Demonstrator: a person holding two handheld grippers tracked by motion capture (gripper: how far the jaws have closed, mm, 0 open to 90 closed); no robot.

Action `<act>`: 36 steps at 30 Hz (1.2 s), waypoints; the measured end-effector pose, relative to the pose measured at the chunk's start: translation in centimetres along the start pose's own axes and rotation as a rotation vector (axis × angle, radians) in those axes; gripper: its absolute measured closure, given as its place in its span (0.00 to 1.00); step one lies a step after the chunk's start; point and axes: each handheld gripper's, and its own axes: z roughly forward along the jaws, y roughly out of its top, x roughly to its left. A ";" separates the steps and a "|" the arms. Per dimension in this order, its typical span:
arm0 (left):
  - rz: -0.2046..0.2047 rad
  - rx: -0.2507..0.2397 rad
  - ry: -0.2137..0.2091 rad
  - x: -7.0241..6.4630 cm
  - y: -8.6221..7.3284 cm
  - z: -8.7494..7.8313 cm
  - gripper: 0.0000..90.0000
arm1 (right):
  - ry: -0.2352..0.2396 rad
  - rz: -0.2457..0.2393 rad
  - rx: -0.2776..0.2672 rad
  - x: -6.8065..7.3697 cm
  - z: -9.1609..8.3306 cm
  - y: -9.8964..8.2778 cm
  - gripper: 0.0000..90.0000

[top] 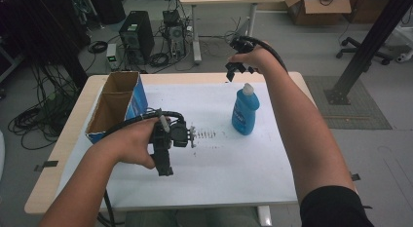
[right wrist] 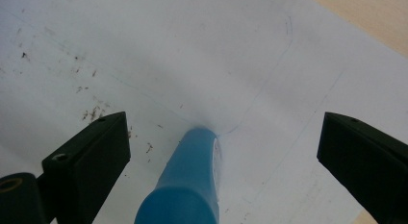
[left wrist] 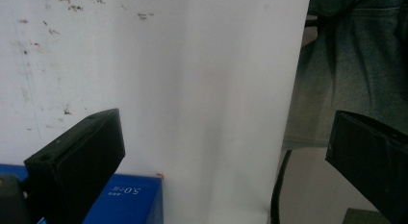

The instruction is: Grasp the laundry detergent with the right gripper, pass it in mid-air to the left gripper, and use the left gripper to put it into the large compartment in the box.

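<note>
On the left, the open cardboard box point(top: 114, 106) stands at the counter's point(top: 253, 180) edge with nothing put in it yet, so the work looks barely begun. The left hand-held gripper point(top: 192, 135) hangs near the box, jaws apart and empty. Further right, the blue bottle point(top: 245, 110) stands upright, ungrasped, just below the right hand-held gripper point(top: 237, 70), whose jaws are apart above it.

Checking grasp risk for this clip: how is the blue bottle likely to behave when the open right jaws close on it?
The blue bottle stands tall on a narrow base, so a sideways nudge may tip it. Its smooth plastic probably slips and flexes slightly. It looks mostly full, likely heavy for its size.
</note>
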 end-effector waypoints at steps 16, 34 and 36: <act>0.001 0.000 0.009 -0.2 0.0 -0.4 0.00 | -0.004 0.008 -0.004 0.3 0.0 -0.3 0.05; 0.022 0.021 0.021 -0.3 0.2 -0.8 0.00 | -0.019 -0.029 -0.093 1.1 -3.9 -4.2 0.05; 0.025 0.026 0.020 -0.3 0.2 -1.0 0.00 | -0.027 -0.035 -0.098 1.3 -4.5 -4.8 0.05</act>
